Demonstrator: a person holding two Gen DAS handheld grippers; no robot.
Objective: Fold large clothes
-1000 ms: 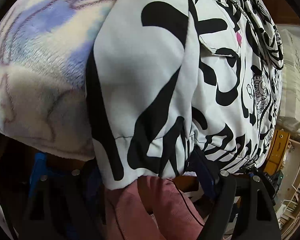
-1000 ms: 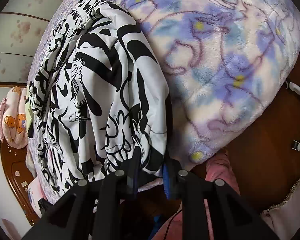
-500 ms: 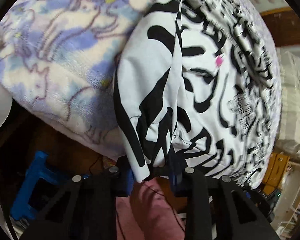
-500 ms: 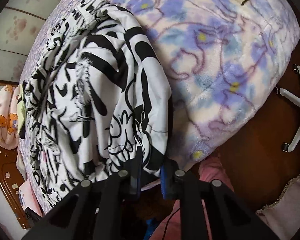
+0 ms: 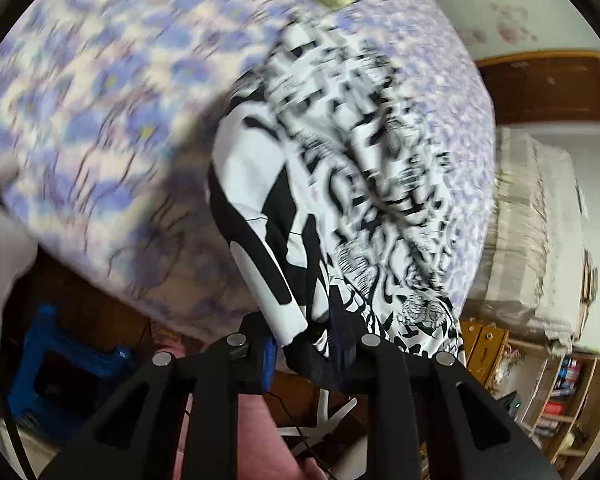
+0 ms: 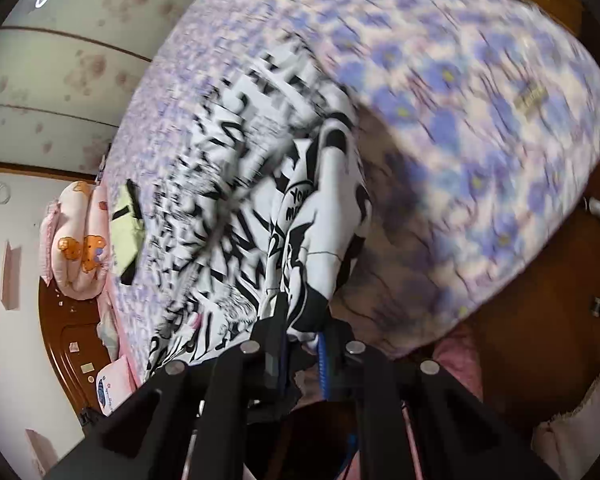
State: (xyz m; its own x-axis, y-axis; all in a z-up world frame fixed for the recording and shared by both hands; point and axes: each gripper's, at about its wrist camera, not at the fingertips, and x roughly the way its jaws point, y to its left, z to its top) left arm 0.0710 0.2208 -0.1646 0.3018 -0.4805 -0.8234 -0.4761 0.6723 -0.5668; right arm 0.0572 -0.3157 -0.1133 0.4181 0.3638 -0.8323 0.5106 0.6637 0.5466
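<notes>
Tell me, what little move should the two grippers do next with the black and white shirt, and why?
Probably carry the hem forward over the shirt. The left hand-held gripper and right hand-held gripper are both closing on the near edge of the black and white shirt, while the rest lies spread on the blue flowered blanket, so folding it over seems next.

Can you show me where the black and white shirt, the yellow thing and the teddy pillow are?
black and white shirt point(image 6: 236, 184): right wrist view, printed middle.
yellow thing point(image 6: 130, 228): right wrist view, its centre.
teddy pillow point(image 6: 78, 248): right wrist view, bear print.
</notes>
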